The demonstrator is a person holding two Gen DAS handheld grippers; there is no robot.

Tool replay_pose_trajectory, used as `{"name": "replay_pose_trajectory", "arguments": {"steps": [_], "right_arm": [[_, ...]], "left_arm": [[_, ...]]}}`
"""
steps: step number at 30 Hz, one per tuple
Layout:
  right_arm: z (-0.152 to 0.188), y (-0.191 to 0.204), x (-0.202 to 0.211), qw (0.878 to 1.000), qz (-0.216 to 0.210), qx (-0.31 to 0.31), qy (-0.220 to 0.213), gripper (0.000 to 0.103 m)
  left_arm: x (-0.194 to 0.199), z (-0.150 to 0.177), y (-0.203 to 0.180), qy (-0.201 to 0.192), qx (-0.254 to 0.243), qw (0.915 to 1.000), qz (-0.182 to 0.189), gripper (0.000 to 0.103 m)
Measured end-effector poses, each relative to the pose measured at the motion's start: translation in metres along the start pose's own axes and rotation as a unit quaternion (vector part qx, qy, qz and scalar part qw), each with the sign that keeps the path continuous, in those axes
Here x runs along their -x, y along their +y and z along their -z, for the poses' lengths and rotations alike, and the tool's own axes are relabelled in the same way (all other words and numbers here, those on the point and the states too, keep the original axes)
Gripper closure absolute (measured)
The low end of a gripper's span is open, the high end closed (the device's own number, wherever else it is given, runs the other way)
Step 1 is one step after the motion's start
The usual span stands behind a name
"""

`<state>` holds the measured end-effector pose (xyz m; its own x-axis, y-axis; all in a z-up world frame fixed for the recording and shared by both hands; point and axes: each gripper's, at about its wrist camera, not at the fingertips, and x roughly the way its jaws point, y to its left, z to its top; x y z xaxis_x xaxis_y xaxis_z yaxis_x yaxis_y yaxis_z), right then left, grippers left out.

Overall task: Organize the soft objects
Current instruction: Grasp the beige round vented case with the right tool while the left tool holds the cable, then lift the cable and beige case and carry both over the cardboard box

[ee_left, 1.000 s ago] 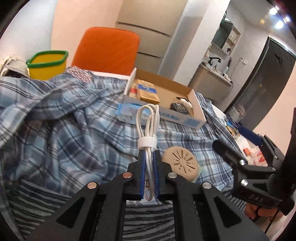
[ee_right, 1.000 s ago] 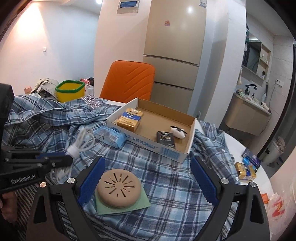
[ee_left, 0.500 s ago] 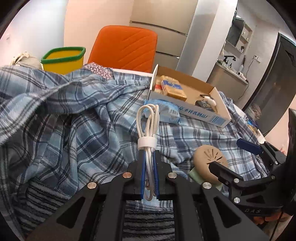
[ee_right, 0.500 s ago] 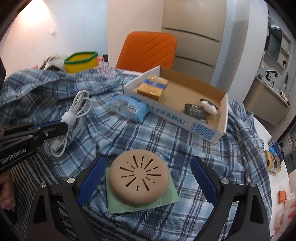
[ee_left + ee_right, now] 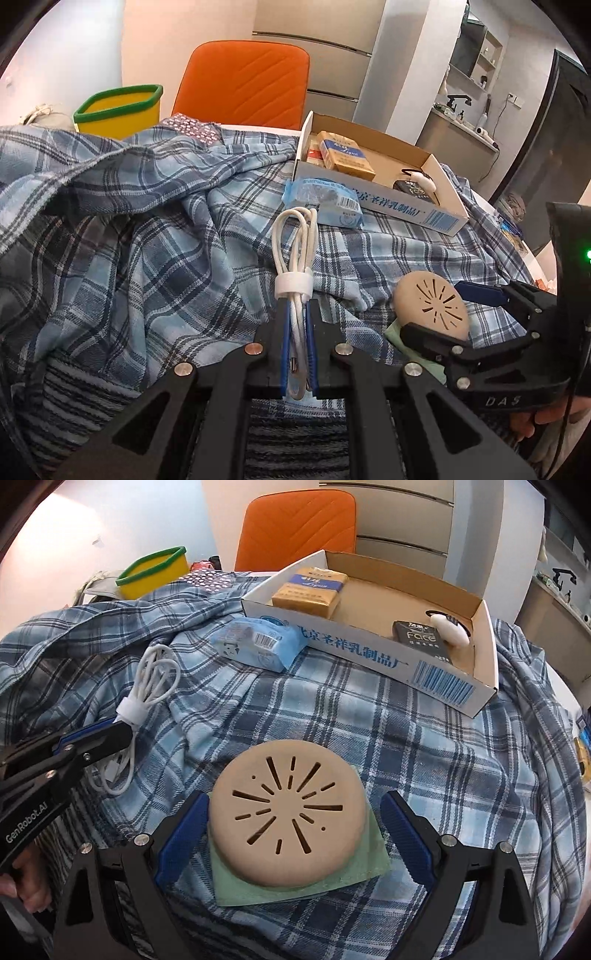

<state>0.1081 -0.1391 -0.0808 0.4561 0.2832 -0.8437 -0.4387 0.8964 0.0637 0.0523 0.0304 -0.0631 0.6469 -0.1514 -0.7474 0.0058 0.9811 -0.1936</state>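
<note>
My left gripper (image 5: 296, 317) is shut on a coiled white cable (image 5: 295, 251) bound with a white strap, held just above a blue plaid shirt (image 5: 147, 240). In the right wrist view the cable (image 5: 147, 686) and left gripper (image 5: 110, 734) sit at the left. My right gripper (image 5: 291, 812) is open, its blue pads on either side of a round beige squishy bun (image 5: 288, 808) lying on a green cloth (image 5: 373, 864). The bun (image 5: 430, 304) also shows in the left wrist view with the right gripper (image 5: 443, 310) around it.
An open cardboard box (image 5: 436, 679) holds tissue packs (image 5: 310, 590), a dark pack and a small white toy. A blue wipes packet (image 5: 258, 642) lies before it. A yellow tub with green rim (image 5: 155, 572) and an orange chair (image 5: 299, 524) stand behind.
My right gripper has moved forward and down until its open fingers straddle the bun. My left gripper still grips the cable and has shifted slightly left.
</note>
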Motion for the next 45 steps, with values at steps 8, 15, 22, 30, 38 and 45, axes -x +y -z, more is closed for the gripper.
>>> {"name": "replay_pose_trajectory", "arguments": {"steps": [8, 15, 22, 30, 38, 45], "right_arm": [[0.001, 0.008, -0.006, 1.0, 0.009, 0.019, 0.009, 0.013], [0.002, 0.009, 0.001, 1.0, 0.018, 0.021, -0.009, 0.021], [0.007, 0.01, 0.024, 0.997, 0.038, 0.022, -0.063, 0.021], [0.012, 0.007, 0.052, 0.99, 0.055, 0.009, -0.132, 0.021], [0.014, 0.006, 0.082, 0.98, 0.075, 0.001, -0.182, 0.021], [0.009, 0.01, 0.104, 0.973, 0.081, 0.004, -0.217, 0.021]], "left_arm": [[0.004, 0.001, -0.005, -0.008, -0.016, 0.9998, -0.002, 0.096], [0.007, 0.001, -0.005, -0.018, -0.016, 0.9997, 0.001, 0.096], [0.01, 0.001, -0.004, -0.026, -0.017, 0.9995, -0.001, 0.096], [0.017, 0.002, -0.008, -0.039, -0.028, 0.9987, -0.015, 0.096], [0.031, -0.004, -0.015, -0.062, -0.043, 0.9969, -0.024, 0.096], [0.056, -0.021, -0.019, -0.081, -0.044, 0.9957, 0.007, 0.096]]}}
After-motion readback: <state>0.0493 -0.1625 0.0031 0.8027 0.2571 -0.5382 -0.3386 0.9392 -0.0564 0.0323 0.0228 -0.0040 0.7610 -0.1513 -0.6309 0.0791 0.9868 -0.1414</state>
